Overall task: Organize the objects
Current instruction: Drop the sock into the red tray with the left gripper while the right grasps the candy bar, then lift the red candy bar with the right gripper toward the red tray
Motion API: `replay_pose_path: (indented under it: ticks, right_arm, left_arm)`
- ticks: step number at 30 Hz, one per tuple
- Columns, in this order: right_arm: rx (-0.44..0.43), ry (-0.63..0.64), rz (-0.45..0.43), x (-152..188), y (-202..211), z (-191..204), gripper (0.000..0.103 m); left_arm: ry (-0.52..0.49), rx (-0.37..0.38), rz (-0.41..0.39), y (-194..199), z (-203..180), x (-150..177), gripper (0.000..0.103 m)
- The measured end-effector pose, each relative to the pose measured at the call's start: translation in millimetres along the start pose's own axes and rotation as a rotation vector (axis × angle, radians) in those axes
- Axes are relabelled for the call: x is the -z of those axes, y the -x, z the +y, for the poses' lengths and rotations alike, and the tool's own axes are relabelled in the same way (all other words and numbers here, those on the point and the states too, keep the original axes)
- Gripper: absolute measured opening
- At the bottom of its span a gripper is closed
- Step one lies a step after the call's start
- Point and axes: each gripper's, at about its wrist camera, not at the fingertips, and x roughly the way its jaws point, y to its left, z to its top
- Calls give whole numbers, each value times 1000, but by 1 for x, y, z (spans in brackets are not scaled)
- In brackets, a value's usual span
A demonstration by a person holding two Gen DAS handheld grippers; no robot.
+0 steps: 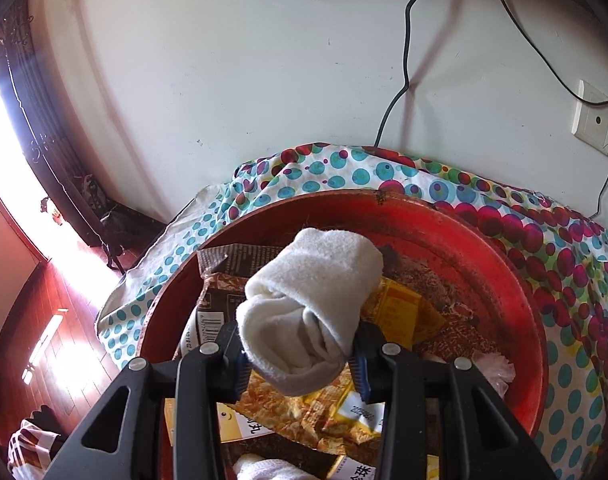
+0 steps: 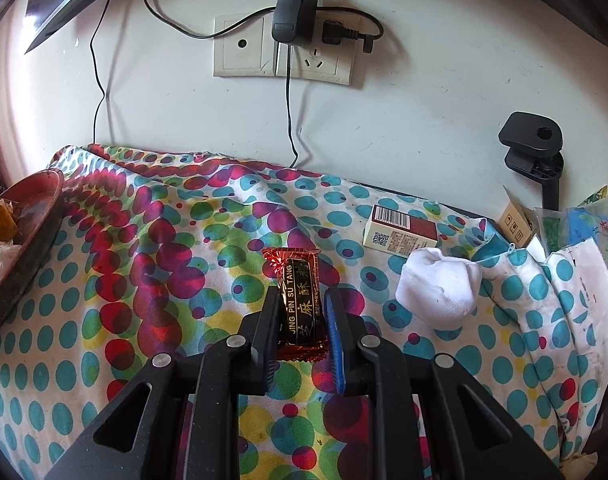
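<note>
My left gripper point(image 1: 299, 354) is shut on a rolled white sock point(image 1: 310, 300), held above a round red tray point(image 1: 456, 224) that carries several snack packets point(image 1: 400, 312). Another white sock point(image 1: 263, 470) shows at the tray's near edge. My right gripper point(image 2: 301, 320) is shut on a red and black wrapped candy point(image 2: 299, 300), held over the dotted cloth point(image 2: 143, 280). A second white sock ball point(image 2: 440, 288) lies on the cloth to its right. The red tray point(image 2: 35, 248) sits at the far left of the right wrist view.
A small brown and white box point(image 2: 400, 232) lies on the cloth beyond the sock ball. Packets and papers point(image 2: 584, 224) pile at the right edge by a black clamp stand point(image 2: 540, 152). Wall sockets point(image 2: 283, 48) with cables hang behind. Wooden floor point(image 1: 43, 340) lies left of the table.
</note>
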Motion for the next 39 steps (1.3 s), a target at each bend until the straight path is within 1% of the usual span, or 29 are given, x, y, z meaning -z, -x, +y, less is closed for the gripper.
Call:
replay_pose_path:
  ticks: [2,5,6,9,10,12,15,16,17,18,21,25,27,30,32,34,39]
  right_arm:
    - [-1,1,5,0,-1,0,20]
    - [1,11,10,0,-2,2,20]
    - [3,14,9,0,-2,3,20]
    - [6,14,-2,1,1,2,20]
    - [6,12,-3,0,1,2,20]
    - [9,8,1,0,0,1,20]
    - [4,9,8,0,-2,1,20]
    - [2,9,10,0,-2,1,20]
    - [0,10,13,0,-3,1,20]
    - [0,10,17,0,-3,1,20]
    - [-3,7,22,0,-4,0,20]
    - [0,2,18,0,-4,0,20]
    - [1,7,19,0,-5,1,20]
    - [4,21,22,0,-5,4,20]
    - [11,35,19,0,-4,6,20]
    - [23,56,18,0,-4,11,20]
    - [60,110,14,0,-3,20,20]
  left_arm:
    - [6,55,-8,6,-8,3,39]
    - [-73,118,-32,14,-37,5,39]
    - [-92,152,-32,15,-47,5,39]
    - [-128,196,-15,7,-67,2,41]
    - [-143,206,-9,4,-72,1,41]
    - [-181,172,-17,-1,-79,-2,41]
    - [-193,187,-8,-8,-81,-7,44]
    - [-190,179,-17,-9,-78,-8,59]
    - [-169,172,-25,-8,-73,-9,72]
    - [-143,165,-28,-8,-67,-9,91]
    - [-80,187,-44,-1,-52,-5,92]
    - [-55,125,-104,20,-38,10,92]
    - [-51,101,-115,31,-34,22,92]
    - [-36,91,-111,46,-30,41,92]
    - [-28,93,-121,58,-28,52,92]
    - [-40,63,-128,67,-28,61,92]
    - [-27,90,-126,82,-24,78,92]
